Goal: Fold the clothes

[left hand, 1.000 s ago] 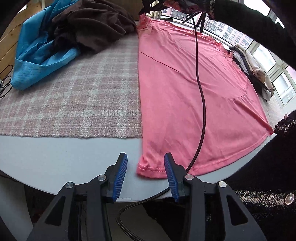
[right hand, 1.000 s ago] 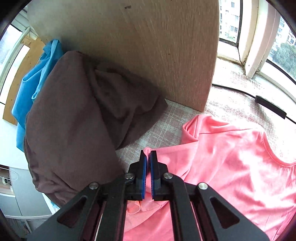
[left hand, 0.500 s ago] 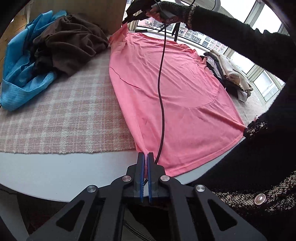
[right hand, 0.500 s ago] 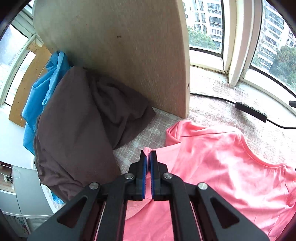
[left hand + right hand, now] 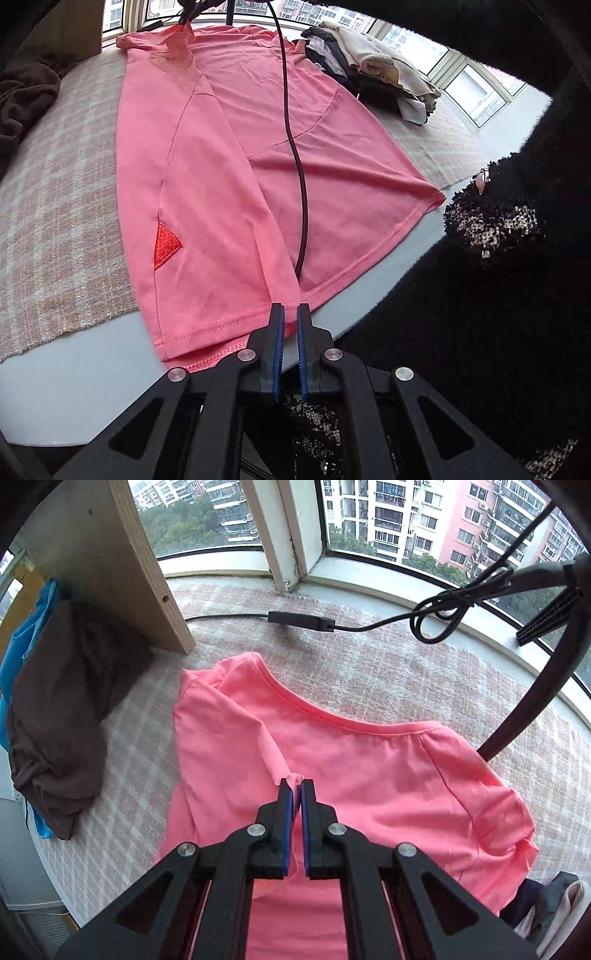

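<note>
Pink shirt [image 5: 229, 177] lying lengthwise on the checked woven mat [image 5: 62, 192] over the grey tabletop [image 5: 85, 376], hem at lower centre of the left view, neckline toward the windows at the top. Left hand-held gripper [image 5: 290, 314] pinching the hem, blue pads nearly together with cloth running in between. Right hand-held gripper [image 5: 296, 788] pinching a small tuck of fabric just below the collar, at centre of the right view. The shirt's left edge is lying doubled inward along a long diagonal crease, an orange-red mesh gusset [image 5: 165, 245] showing at the fold. Judging by this, a lengthwise side fold is being carried over; the next move is calling for both ends travelling together, keeping the panel taut, then laying it flat. Fabric is thin, smooth knit, stitched hem, draping softly. A black cable [image 5: 295, 147] is trailing across the shirt and could snag. Brown garment [image 5: 62, 716] heaped at left; folded stack [image 5: 373, 70] at upper right.
</note>
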The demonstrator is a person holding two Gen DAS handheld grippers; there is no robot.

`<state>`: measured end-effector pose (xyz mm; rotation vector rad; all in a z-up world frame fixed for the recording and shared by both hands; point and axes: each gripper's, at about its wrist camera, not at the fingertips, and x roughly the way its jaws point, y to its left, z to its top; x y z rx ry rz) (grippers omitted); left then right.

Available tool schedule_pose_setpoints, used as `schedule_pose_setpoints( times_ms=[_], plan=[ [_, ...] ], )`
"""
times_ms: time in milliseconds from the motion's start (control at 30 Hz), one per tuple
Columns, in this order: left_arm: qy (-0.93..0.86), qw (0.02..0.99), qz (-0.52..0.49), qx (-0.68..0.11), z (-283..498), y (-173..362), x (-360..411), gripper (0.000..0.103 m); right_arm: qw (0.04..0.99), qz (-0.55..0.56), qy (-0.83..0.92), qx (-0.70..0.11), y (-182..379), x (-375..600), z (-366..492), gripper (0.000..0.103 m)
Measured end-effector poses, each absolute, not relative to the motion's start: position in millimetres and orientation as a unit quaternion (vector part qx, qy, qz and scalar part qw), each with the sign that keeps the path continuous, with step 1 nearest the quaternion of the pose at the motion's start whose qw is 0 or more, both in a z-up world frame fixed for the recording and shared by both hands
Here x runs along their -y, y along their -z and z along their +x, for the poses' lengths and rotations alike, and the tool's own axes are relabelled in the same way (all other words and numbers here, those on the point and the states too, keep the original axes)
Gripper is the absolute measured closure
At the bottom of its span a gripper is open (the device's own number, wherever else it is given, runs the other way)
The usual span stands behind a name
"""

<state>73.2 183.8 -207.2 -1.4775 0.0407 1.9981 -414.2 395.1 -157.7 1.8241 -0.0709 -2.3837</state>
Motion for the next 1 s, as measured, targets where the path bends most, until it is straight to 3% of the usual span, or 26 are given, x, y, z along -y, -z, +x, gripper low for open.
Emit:
schedule_pose_setpoints(
  times_ms=[100, 367, 533, 633, 700, 1000],
  plan=[
    [-0.772, 0.305, -0.557, -0.018, 84, 188, -171, 0.08, 0.062, 0.58, 0.812, -0.002, 148, -391, -401, 0.077],
    [-0.797, 0.22, -0.562, -0.023, 100, 156, -115, 0.08, 0.169, 0.503, 0.841, 0.106, 66, -419, -325, 0.076],
    [-0.821, 0.231, -0.521, -0.035, 64, 137, -106, 0.079, 0.179, 0.485, 0.855, 0.042, 20, -413, -284, 0.076],
    [-0.836, 0.225, -0.5, -0.039, 28, 131, -101, 0.073, 0.2, 0.464, 0.863, 0.009, -8, -399, -268, 0.075],
    [-0.842, 0.216, -0.493, -0.043, -4, 135, -104, 0.073, 0.192, 0.442, 0.876, -0.026, -20, -388, -266, 0.065],
    [-0.843, 0.204, -0.498, -0.002, -166, 178, -129, 0.073, 0.2, 0.449, 0.866, -0.096, 44, -336, -363, 0.063]
  ],
)
